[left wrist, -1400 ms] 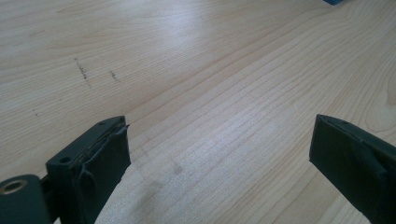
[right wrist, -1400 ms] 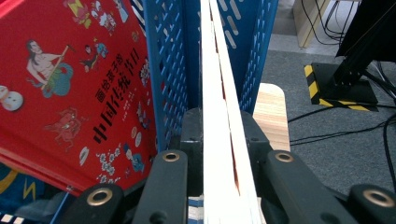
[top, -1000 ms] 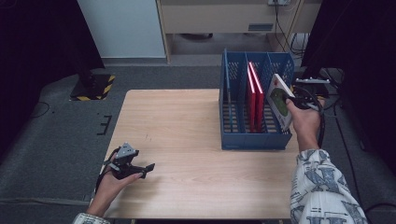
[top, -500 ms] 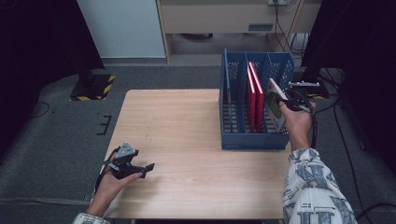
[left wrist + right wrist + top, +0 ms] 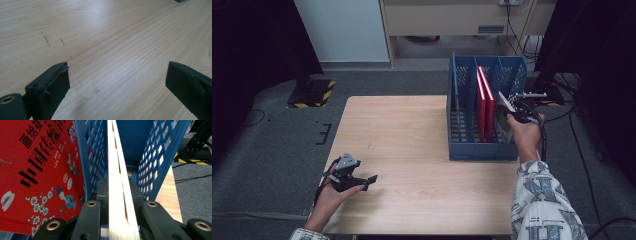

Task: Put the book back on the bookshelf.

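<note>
A blue slotted file rack [image 5: 462, 150] stands on the right side of the wooden table [image 5: 412, 130]. Red books [image 5: 484, 102] stand upright in its middle compartment. My right gripper [image 5: 508, 116] is shut on a thin book with a white page edge [image 5: 118, 195], partly lowered into the rack's rightmost compartment; the same book [image 5: 504, 119] shows tilted at the rack's right. A red book cover [image 5: 37, 170] fills the neighbouring slot. My left gripper [image 5: 364, 182] rests low over the table's near left corner, jaws wide apart with bare wood [image 5: 117, 65] between them.
A grey cabinet [image 5: 339, 30] and a shelf unit stand beyond the table. A yellow-and-black striped base [image 5: 312, 95] sits on the floor at left. Cables [image 5: 572, 115] trail on the floor to the right of the rack.
My right gripper has sunk with the book, taking it from above the rack's right edge down into the rightmost compartment. The left gripper has stayed put.
</note>
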